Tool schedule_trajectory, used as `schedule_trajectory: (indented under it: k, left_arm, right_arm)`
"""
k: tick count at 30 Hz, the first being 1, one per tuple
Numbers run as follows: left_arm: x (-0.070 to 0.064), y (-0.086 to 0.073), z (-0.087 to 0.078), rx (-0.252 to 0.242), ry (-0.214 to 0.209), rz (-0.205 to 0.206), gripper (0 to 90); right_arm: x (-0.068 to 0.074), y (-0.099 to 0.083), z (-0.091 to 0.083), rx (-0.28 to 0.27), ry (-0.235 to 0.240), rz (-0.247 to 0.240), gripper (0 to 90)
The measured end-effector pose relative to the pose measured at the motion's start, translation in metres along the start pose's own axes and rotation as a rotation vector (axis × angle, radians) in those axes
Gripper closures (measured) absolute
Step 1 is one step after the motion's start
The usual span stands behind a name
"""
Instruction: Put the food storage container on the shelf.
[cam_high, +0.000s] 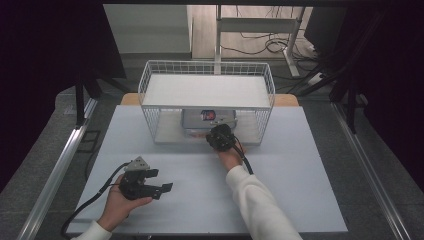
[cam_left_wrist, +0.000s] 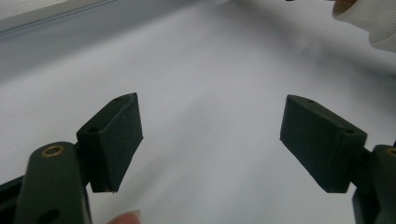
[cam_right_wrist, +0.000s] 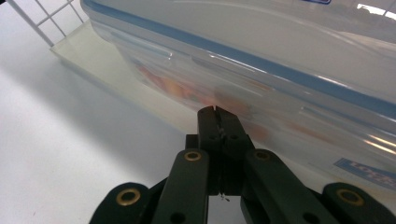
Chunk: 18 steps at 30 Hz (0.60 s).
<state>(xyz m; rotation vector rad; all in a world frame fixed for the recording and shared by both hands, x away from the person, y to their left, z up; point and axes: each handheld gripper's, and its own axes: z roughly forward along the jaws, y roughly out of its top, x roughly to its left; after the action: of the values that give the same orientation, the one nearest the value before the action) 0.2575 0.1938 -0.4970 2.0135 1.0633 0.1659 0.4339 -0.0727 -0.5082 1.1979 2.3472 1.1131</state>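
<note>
At the wire rack: the right gripper (cam_high: 220, 136) reached under the rack's (cam_high: 206, 67) upper shelf toward a clear plastic container (cam_high: 207, 119) on the bottom tray.
Right gripper: its jaws were pressed together with nothing between them, tips at the container's (cam_right_wrist: 261, 70) near wall, apparently just touching it; contact could not be confirmed.
Container: lidded, blue-trimmed, with orange-red contents blurred behind the wall, it sat inside the rack, toward the front.
Left gripper: the left gripper (cam_high: 161, 187) was held low over the white surface (cam_high: 280, 165), well apart from the rack, jaws spread wide and empty.
Risk: closed tips could only push, so the container might slide deeper under the shelf.
Second risk: the right hand (cam_high: 231, 157) could snag the rack's wire front, because clearance under the shelf looked tight.
</note>
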Motion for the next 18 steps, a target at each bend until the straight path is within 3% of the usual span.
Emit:
schedule_trajectory:
  k: [9, 10, 12, 14, 15, 18]
  left_arm:
    - [0.001, 0.000, 0.000, 0.004, 0.006, 0.004, 20.6]
    - [0.001, 0.000, 0.000, 0.004, 0.007, 0.003, 20.6]
    - [0.002, 0.000, 0.000, 0.003, 0.009, 0.005, 20.6]
    - [0.003, 0.000, 0.000, 0.002, 0.009, 0.007, 20.6]
    - [0.003, 0.001, -0.001, 0.000, 0.007, 0.003, 20.6]
    - [0.004, 0.001, 0.000, 0.000, 0.008, 0.001, 20.6]
  right_arm:
    - [-0.001, 0.001, -0.002, 0.002, 0.004, -0.006, 89.1]
    - [0.000, 0.001, -0.007, 0.002, 0.027, -0.031, 89.1]
    - [0.001, 0.001, -0.014, 0.013, 0.029, -0.068, 89.1]
    - [0.001, 0.000, -0.019, 0.011, 0.032, -0.077, 89.1]
    - [0.000, -0.002, -0.034, 0.010, 0.045, -0.087, 89.1]
    - [-0.002, -0.004, -0.047, 0.006, 0.054, -0.094, 89.1]
